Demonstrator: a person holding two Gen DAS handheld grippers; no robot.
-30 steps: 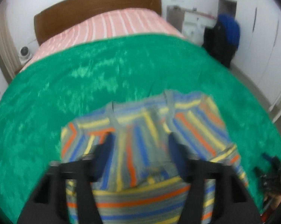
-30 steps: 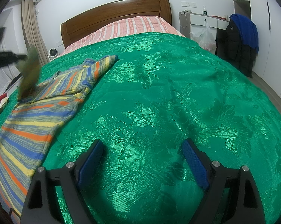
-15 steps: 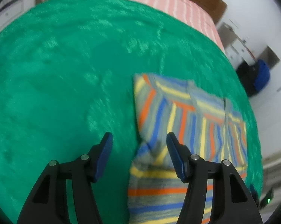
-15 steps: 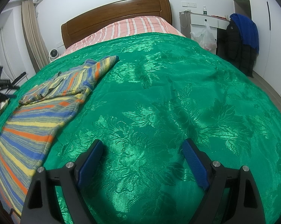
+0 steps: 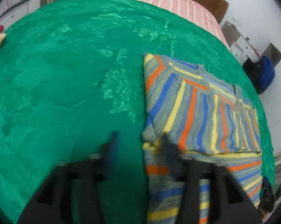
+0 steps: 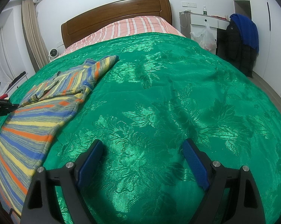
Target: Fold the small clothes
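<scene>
Left tool has swung off the striped multicolour knit garment since a second ago: then it sat over the garment's middle, now its fingers are spread, empty and blurred, straddling the garment's left edge, right finger over the fabric, left finger over bare cover. Whether it touches the cloth, cannot tell. Garment's upper part is now folded down flat onto its lower part; a second ago the right view showed a corner lifted in the air by that tool. Right tool unchanged: fingers wide apart, holding nothing, low over the shiny green floral bedspread, well apart from the garment.

Garment lies on the bedspread at the near left side of the bed in the right view, lower part running off frame at bottom left.

Around: brown wooden headboard, pink-and-white striped sheet beyond the green cover, blue and black jackets hanging at right, white plastic bag beside them, small white fan by the beige curtain. Nothing lies between the right tool and the garment.
</scene>
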